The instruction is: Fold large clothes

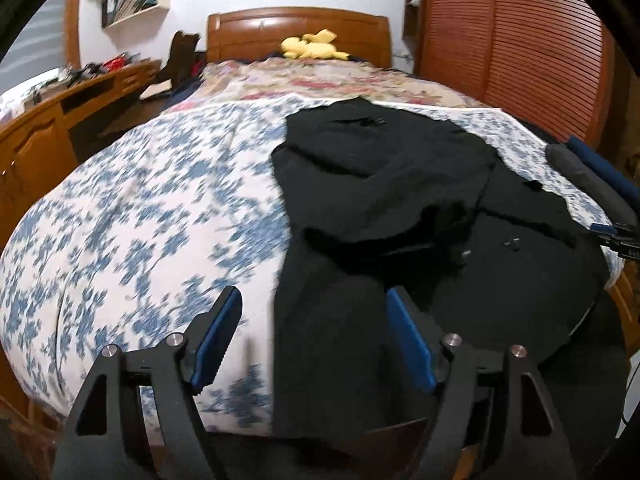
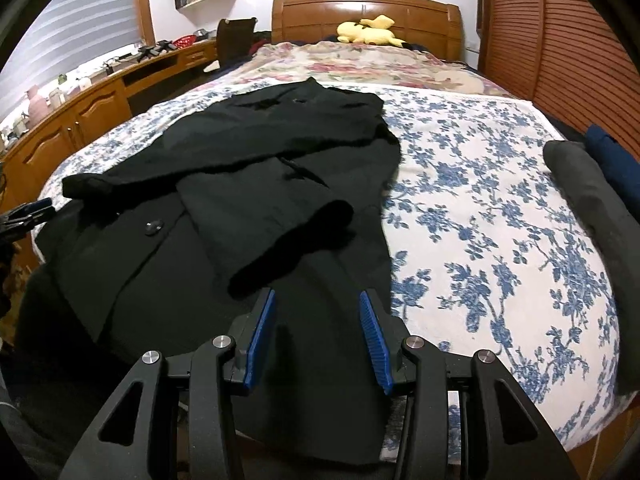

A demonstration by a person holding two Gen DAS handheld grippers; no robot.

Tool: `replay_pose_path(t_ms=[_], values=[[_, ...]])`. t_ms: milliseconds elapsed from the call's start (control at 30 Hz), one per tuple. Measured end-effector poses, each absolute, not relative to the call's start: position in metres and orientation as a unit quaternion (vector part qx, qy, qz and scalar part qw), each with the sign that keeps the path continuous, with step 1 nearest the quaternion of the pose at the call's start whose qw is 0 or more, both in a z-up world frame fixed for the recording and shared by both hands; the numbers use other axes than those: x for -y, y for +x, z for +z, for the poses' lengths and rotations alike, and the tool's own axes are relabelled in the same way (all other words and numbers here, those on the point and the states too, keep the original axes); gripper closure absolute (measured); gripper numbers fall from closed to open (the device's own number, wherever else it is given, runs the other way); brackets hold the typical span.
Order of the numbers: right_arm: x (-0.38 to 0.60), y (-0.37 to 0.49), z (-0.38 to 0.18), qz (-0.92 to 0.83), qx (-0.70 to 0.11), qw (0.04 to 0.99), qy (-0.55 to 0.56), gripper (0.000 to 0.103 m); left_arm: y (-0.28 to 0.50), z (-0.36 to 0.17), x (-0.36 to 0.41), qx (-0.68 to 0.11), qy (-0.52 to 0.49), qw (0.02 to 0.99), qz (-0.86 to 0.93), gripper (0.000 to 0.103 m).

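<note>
At the far left we see the wooden desk (image 2: 100, 92) running along the wall under the window, cluttered with small things, and it plays no part here. Next comes the bed (image 2: 500, 208) with its blue-flowered cover, and on it lies the black coat (image 2: 248, 168), collar toward the headboard (image 2: 366, 10) and hem hanging over the near edge. Both sleeves are already laid across the front, one crossing the chest and the other slanting down the body, so we judge the sleeve step done and the lengthwise fold still ahead. Our left claw (image 1: 314, 338) hovers over the coat's left edge near the hem, jaws wide and nothing between them; that view is smeared, so fine detail is lost. Our right claw (image 2: 318, 340) hangs over the lower coat just below the slanting cuff, jaws about half apart and empty, the cloth lying loose beneath them. Further right the cover is bare up to a dark grey roll (image 2: 588, 208) and a navy bundle (image 2: 612, 160) at the bed's right edge. The next move, we think, calls for each claw to drop onto the hem, pinch through all layers, and carry it up toward the collar without dragging the sleeves askew.
</note>
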State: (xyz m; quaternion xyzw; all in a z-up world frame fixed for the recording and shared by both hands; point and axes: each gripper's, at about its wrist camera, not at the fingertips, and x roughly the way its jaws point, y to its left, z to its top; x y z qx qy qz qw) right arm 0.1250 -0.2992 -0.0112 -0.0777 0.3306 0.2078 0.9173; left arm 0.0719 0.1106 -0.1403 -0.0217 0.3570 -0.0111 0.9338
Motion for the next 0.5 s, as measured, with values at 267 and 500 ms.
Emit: replay_pose_path(t_ms=[267, 500], values=[[0.308, 0.135, -0.017, 0.172, -0.346, 0.919, -0.076, 0.053, 0.078, -0.161, -0.13, -0.381, -0.031, 0.924, 0.009, 0.027], [0.311, 0.14, -0.025, 0.192, -0.371, 0.906, -0.064, 0.05, 0.082, -0.168, -0.13, -0.378, -0.025, 0.925, 0.012, 0.024]])
